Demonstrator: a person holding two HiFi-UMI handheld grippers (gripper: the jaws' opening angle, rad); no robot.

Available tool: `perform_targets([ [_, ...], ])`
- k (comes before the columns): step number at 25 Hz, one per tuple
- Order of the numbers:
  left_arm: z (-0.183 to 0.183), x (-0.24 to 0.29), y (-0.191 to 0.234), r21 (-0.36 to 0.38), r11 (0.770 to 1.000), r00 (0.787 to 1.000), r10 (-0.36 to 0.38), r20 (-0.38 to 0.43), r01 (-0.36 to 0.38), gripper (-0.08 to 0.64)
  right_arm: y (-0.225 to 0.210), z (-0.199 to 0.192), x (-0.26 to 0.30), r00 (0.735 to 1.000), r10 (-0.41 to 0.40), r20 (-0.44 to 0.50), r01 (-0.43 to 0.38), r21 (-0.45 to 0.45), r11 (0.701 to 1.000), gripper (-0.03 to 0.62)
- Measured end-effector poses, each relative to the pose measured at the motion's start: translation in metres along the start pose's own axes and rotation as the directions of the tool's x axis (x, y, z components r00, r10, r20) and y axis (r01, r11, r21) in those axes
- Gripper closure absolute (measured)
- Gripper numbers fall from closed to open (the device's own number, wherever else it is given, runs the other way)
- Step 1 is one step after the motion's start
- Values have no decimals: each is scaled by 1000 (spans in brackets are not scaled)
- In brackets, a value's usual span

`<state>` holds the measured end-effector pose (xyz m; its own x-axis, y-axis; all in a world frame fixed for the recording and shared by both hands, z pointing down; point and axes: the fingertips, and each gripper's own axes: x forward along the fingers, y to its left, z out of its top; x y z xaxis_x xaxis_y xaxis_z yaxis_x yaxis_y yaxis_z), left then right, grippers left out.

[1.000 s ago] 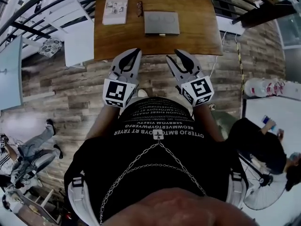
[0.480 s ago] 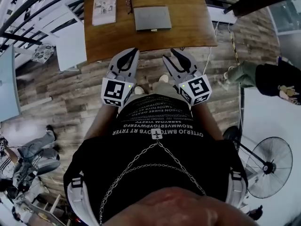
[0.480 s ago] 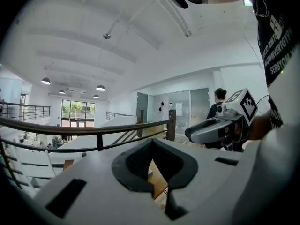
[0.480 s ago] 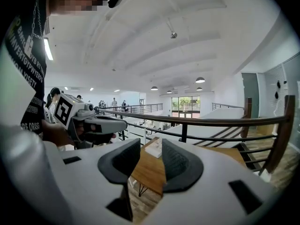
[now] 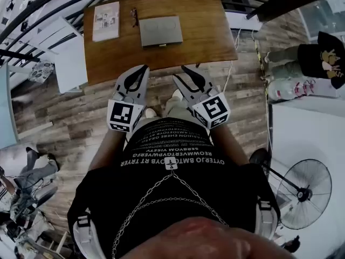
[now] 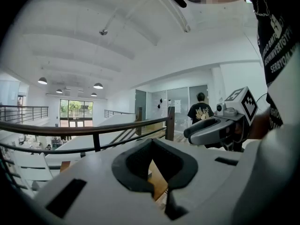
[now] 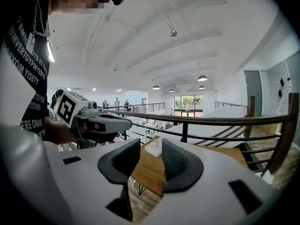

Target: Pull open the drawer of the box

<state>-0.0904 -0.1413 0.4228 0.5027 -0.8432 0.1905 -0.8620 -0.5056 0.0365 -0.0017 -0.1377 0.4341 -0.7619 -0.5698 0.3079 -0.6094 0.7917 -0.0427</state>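
Head view, left gripper and right gripper near table edge, fingers apart, empty, box beyond

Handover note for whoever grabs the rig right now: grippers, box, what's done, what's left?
Left gripper: jaws apart, empty, held up in front of the torso, short of the table.
Right gripper: jaws apart, empty, beside the left one.
Box: grey, lying flat mid-table. Its drawer looks shut, with a small pull on the near edge. A booklet and glasses lie to its left.
Done: nothing yet; the box is untouched.
Left: step closer, grip the pull, draw the drawer out.
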Motion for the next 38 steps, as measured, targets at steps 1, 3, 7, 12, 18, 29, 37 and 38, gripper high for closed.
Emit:
perform_targets([
  [1,1,3,-2,6,1000,1000,-3,0,3,555,-3,-1,-1,1000,-2,-4,2,1,1000,454],
  [3,3,7,-5,16,1000,1000,-6,4,6,555,-9,-4,-5,1000,-6,-11,6,7,1000,454],
  [7,12,10,0,33,999,1000,6,12,-6,555,-16,-7,-4,1000,-7,-25,7,6,1000,454],
  [12,9,5,16,40,999,999,37,4,-37,555,-14,-5,7,1000,5,-22,-5,-1,1000,455],
  [18,2,-5,24,54,997,999,47,-8,-46,555,-7,-5,16,1000,9,-16,-9,-7,1000,455],
  [29,-23,-33,41,46,995,995,86,-59,-84,555,10,-17,13,999,9,-44,-10,-10,1000,456],
  [37,-8,-6,31,55,997,998,54,-31,-52,555,-4,-16,14,999,7,-43,-7,-11,1000,456],
  [38,-8,-2,29,63,997,998,48,-33,-45,555,-8,-14,15,999,7,-37,-7,-14,1000,456],
])
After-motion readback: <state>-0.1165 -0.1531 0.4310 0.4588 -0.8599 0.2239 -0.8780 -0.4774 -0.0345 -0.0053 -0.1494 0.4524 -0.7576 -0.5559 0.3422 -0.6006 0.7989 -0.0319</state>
